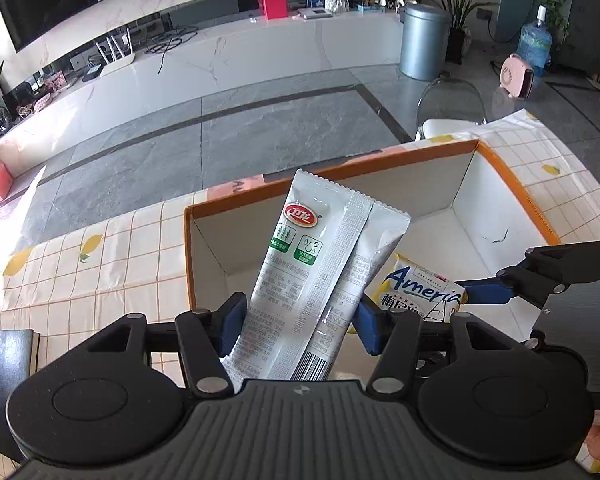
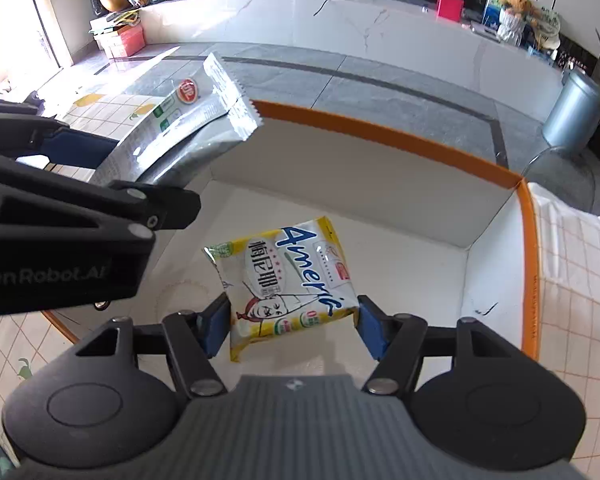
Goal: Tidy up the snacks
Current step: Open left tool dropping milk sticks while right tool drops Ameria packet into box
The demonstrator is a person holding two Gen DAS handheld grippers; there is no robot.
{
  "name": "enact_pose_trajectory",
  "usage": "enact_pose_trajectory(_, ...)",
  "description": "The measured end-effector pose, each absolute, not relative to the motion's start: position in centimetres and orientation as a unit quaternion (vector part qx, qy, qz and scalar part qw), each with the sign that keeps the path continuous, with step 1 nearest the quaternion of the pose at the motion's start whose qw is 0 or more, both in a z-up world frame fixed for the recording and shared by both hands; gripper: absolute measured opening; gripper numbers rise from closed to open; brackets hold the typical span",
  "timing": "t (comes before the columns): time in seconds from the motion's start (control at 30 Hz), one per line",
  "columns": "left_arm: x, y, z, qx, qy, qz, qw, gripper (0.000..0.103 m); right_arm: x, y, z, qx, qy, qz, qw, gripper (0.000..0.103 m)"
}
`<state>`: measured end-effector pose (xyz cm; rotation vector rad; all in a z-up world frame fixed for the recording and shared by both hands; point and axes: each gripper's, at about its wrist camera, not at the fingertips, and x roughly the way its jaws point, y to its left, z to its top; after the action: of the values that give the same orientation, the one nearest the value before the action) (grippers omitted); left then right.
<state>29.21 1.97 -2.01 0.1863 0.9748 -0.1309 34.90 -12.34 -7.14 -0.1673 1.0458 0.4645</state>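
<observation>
My left gripper (image 1: 298, 320) is shut on a long white snack packet (image 1: 320, 256) with a red oval logo, holding it over the near left part of an orange-rimmed white box (image 1: 512, 184). The same packet (image 2: 180, 128) and left gripper (image 2: 100, 168) show at the left of the right wrist view. My right gripper (image 2: 292, 324) is shut on a yellow and white "Ameria" snack packet (image 2: 284, 280), held inside the box (image 2: 380, 132) above its white floor. That packet (image 1: 416, 284) and a right finger (image 1: 488, 292) show in the left wrist view.
The box stands on a table with a cream checked, lemon-print cloth (image 1: 100, 264). Beyond the table edge are a grey tiled floor, a clear chair (image 1: 452, 104), a grey bin (image 1: 424, 40) and a long white marble bench (image 1: 220, 60).
</observation>
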Motion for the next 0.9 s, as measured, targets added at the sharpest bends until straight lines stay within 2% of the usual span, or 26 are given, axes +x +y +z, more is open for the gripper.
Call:
enact_pose_trajectory(0.27, 31.2, 1.2, -4.5, 0.131, 0.520, -0.061, 0.842, 0.059, 36.6, -10.4, -9.6, -0.080, 0.542, 0.233, 0.803, 0.063)
enact_pose_trajectory(0.63, 31.8, 1.0, -5.4, 0.139, 0.544, -0.054, 0.826, 0.059, 37.6, -9.4, -11.5, -0.065, 0.585, 0.229, 0.775, 0.064)
enact_pose_trajectory(0.73, 31.8, 1.2, -5.1, 0.130, 0.541, -0.054, 0.829, 0.061, 37.5, -9.2, -11.4, -0.068, 0.587, 0.228, 0.774, 0.066)
enact_pose_trajectory(0.9, 31.2, 1.3, -4.1, 0.114, 0.529, -0.058, 0.839, 0.070, 37.3, -8.3, -11.0, -0.073, 0.585, 0.229, 0.775, 0.077)
